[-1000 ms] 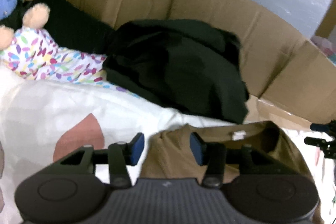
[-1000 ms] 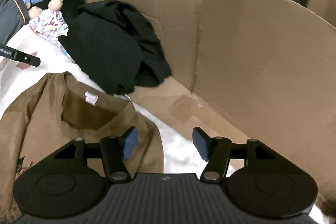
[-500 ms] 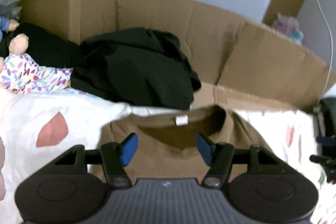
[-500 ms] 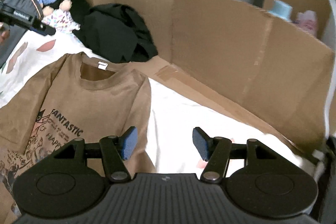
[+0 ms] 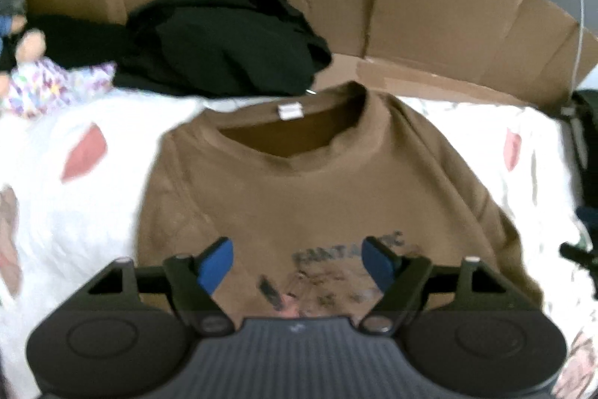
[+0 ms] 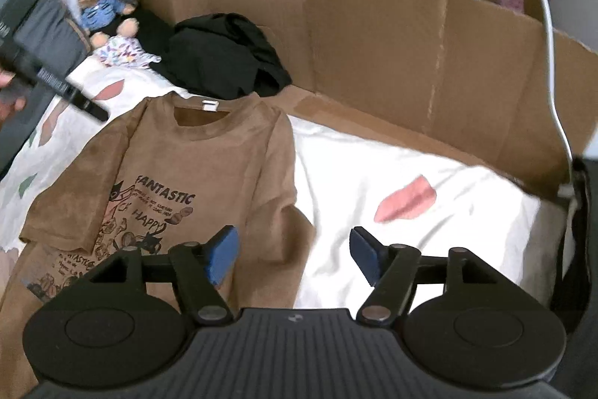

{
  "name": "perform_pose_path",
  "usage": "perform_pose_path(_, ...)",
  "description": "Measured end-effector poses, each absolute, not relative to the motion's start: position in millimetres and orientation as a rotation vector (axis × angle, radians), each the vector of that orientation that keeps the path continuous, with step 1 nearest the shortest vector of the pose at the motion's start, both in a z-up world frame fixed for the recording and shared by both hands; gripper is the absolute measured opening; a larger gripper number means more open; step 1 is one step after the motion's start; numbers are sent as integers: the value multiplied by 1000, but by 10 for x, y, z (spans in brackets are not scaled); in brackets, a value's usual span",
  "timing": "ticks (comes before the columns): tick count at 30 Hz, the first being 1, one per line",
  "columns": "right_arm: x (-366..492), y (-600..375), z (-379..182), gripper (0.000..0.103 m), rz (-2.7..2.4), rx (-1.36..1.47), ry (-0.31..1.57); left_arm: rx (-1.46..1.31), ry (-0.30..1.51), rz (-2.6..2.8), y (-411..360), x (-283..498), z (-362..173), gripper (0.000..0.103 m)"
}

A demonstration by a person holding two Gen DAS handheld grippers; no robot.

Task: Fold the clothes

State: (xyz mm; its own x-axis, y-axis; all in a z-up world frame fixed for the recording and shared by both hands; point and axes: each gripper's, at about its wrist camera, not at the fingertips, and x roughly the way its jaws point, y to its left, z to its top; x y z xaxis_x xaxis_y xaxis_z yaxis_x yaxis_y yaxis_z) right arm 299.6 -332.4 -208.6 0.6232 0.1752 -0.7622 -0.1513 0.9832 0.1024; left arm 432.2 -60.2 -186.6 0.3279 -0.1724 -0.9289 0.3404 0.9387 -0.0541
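A brown T-shirt (image 5: pixel 310 197) with a dark "FANTASTIC" print lies face up on a white patterned sheet (image 5: pixel 74 219), collar toward the far side; it also shows in the right wrist view (image 6: pixel 209 156). A second brown printed shirt (image 6: pixel 48 272) lies under its lower edge. My left gripper (image 5: pixel 299 260) is open and empty above the shirt's chest print. My right gripper (image 6: pixel 295 255) is open and empty above the shirt's right sleeve edge. The left gripper's body shows in the right wrist view (image 6: pixel 45 77) at the left.
A pile of black clothes (image 5: pixel 220 36) lies behind the collar. A teddy bear (image 6: pixel 99 6) and a colourful patterned cloth (image 6: pixel 125 51) sit at the far left. Cardboard walls (image 6: pixel 411 36) surround the bed. A white cable (image 6: pixel 549 36) hangs at the right.
Both grippers have pulled back and up from the collar end. More of the shirt shows, spread flat with its print in view. Both stayed open.
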Motion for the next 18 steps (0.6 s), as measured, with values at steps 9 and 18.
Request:
perform_pose_path(9, 2733, -3366, -2295, 71, 145, 129, 907, 204, 1168, -375, -722, 3925, -2048, 81)
perform_pose_path(18, 2729, -3245, -2663, 70, 127, 246, 992, 218, 1103, -443, -788, 3751, -2173, 90)
